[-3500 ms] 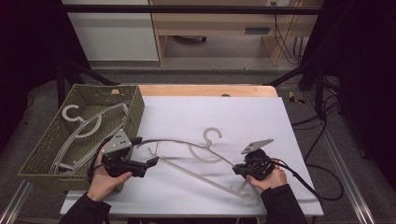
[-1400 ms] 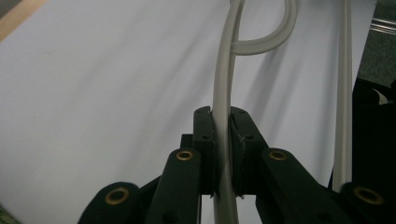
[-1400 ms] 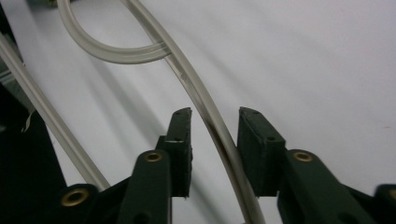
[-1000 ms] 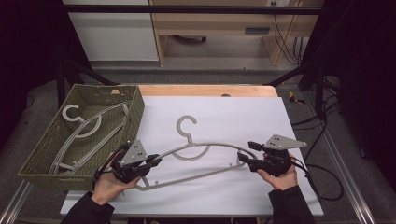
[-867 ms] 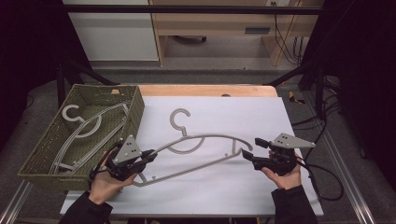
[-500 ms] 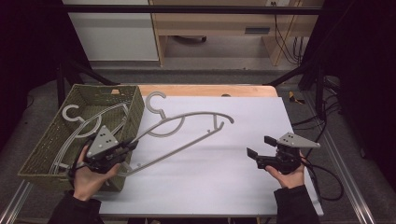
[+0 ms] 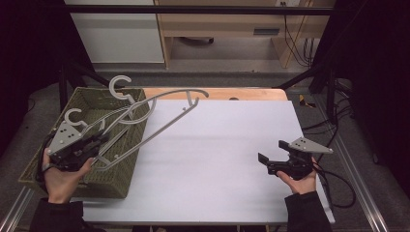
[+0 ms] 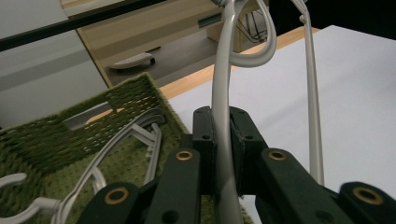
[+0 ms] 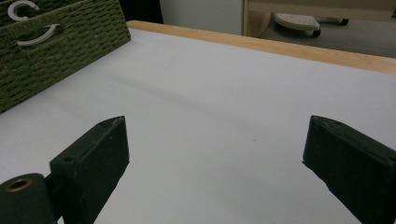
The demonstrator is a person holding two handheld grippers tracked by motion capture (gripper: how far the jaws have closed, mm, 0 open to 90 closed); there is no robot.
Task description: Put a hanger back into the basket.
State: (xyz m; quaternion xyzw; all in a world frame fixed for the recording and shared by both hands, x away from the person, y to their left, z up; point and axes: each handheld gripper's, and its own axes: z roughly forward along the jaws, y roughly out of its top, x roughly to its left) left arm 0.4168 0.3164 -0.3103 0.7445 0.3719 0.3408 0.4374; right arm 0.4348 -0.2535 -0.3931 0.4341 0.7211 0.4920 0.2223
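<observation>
High view: left gripper [image 7: 99, 141] is clamped on a grey hanger [image 7: 159, 113] slanting over the green basket [image 7: 118, 186], where another hanger [image 7: 77, 118] lies; right gripper [image 7: 264, 161], jaws just opened wide with nothing between them, over the bare white table [image 7: 217, 159]; no readable writing

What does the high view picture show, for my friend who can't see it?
The left gripper is shut on one end of a grey hanger, holding it slanted over the green woven basket, where more hangers lie. The right gripper is open with nothing in it, over the white table.
</observation>
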